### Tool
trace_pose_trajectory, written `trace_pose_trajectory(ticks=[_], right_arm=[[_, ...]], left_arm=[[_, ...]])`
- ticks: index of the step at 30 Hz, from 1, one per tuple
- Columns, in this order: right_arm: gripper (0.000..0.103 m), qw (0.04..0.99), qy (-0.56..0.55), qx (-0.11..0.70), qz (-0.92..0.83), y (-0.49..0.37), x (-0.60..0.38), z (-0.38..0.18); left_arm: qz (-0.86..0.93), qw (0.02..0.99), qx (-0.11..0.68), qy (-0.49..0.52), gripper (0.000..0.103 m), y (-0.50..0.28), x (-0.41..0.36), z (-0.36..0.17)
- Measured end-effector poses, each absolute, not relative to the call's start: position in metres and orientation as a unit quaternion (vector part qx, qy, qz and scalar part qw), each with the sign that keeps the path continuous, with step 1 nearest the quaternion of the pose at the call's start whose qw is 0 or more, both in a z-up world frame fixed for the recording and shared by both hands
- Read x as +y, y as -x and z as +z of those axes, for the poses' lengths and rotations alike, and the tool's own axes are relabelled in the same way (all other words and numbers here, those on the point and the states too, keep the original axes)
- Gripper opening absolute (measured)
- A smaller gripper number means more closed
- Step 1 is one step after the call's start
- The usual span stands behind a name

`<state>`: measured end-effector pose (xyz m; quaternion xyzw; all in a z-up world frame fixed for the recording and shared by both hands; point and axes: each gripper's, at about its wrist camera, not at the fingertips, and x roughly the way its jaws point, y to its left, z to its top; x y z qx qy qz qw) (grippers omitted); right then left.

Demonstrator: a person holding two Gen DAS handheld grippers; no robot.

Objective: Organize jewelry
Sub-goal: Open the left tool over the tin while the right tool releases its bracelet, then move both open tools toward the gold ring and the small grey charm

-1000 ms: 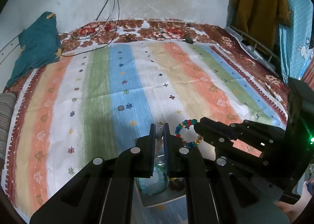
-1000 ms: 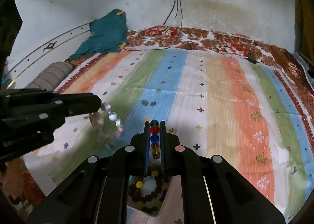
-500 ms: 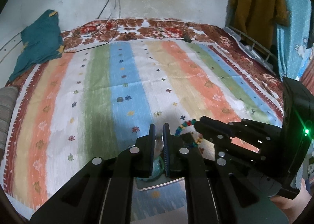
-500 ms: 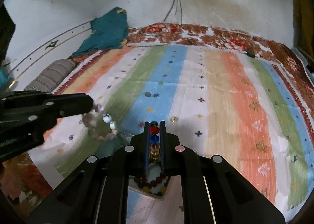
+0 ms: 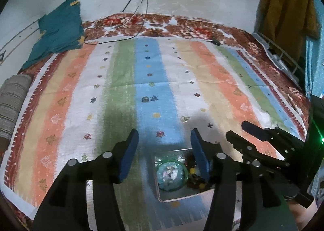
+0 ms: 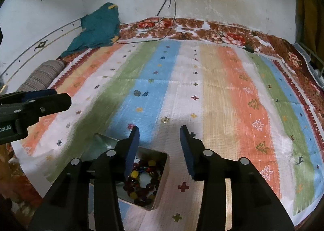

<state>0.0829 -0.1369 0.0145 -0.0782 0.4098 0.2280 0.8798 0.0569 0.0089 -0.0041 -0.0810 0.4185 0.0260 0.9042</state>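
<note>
A small open box (image 5: 162,194) sits on the striped cloth at the near edge. In the left wrist view it holds a green bangle (image 5: 172,174) with pale beads inside it and dark beads beside it. In the right wrist view the box (image 6: 163,172) holds a bracelet of dark red and yellow beads (image 6: 141,182). My left gripper (image 5: 165,141) is open and empty above the box. My right gripper (image 6: 160,139) is open and empty above the box's right side.
A striped cloth (image 5: 162,81) covers the bed. Two small items (image 6: 137,92) (image 6: 165,119) lie on it further out. A teal cloth (image 5: 58,30) and a striped bolster (image 5: 12,101) lie at the left. Cables (image 5: 129,26) run along the far edge.
Both grippers have opened. The pale bead bracelet left my left gripper and the coloured bead bracelet left my right gripper; both now lie in the box.
</note>
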Motion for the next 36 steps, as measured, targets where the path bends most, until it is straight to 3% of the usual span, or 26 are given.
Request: trace_pose_trajectory(ticks=[8,17,26,36], right_arm=[[0.052,0.873,0.077,0.426,0.226,-0.095,-0.136,0.007],[0.061,0.870,0.082,0.431,0.224,-0.102,-0.133,0.003],[0.069,0.859,0.090,0.449,0.227,-0.119,-0.127,-0.010],[0.069,0.850,0.091,0.467,0.226,-0.139,-0.124,-0.022]], left_arm=[[0.040,0.901,0.423,0.083,0.070,-0.070,0.014,-0.008],[0.052,0.899,0.430,0.070,0.078,-0.089,0.018,-0.014],[0.060,0.894,0.439,0.062,0.081,-0.108,0.029,-0.020],[0.066,0.886,0.454,0.061,0.082,-0.134,0.038,-0.035]])
